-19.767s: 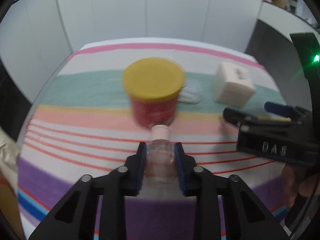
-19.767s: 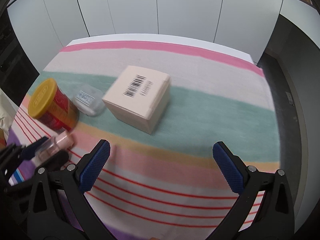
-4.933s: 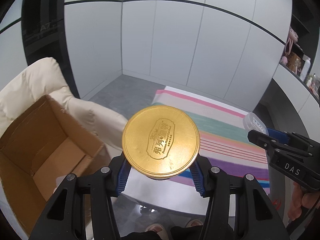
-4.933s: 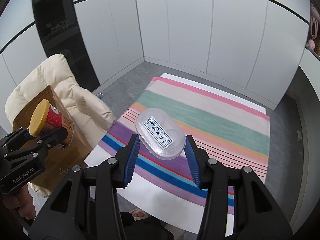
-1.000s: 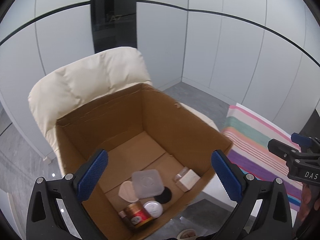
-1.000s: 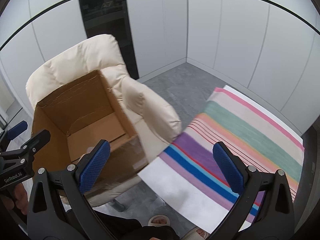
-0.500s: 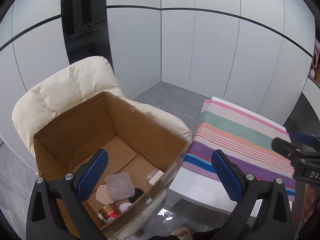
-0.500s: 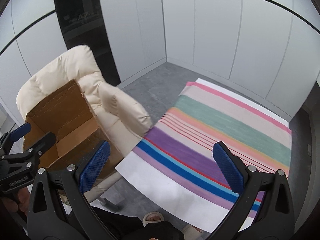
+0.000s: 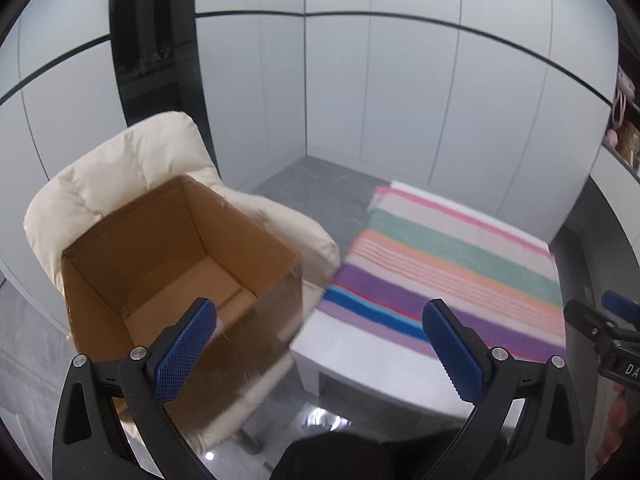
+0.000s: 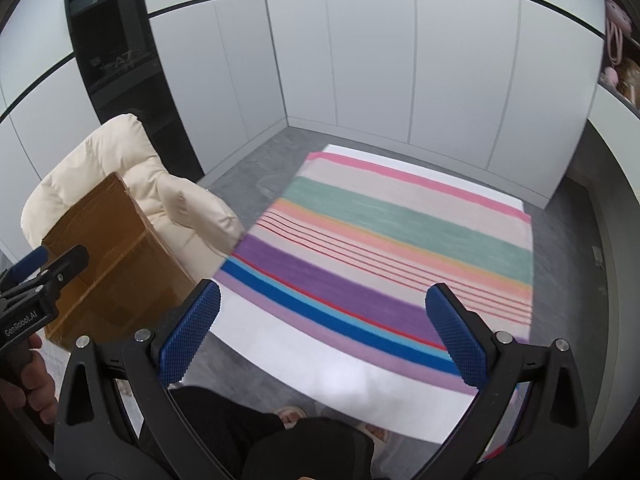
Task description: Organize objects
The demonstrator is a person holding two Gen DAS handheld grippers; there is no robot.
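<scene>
- My left gripper [image 9: 320, 344] is spread wide with nothing between its blue pads [image 9: 186, 338]; it hangs in the air above the gap between the chair and the table
- My right gripper [image 10: 320, 336] is just as wide and empty, held over the near edge of the table
- The cardboard box [image 9: 168, 264] sits open on the seat of the cream padded chair [image 9: 120, 168], to the left of the table; from my left camera I see bare brown floor and walls inside, and the near part of its bottom is hidden behind my left finger, so I cannot tell what lies there
- The low white table [image 10: 304, 352] carries a striped cloth [image 10: 400, 248] in pink, green, orange, purple and blue; the cloth is bare
- My left hand [image 10: 28, 380] shows at the edge of the right camera, gripping its tool's handle beside the box
- My dark-trousered legs [image 10: 256, 436] and a sandalled foot [image 10: 290, 414] stand at the near side of the table
</scene>
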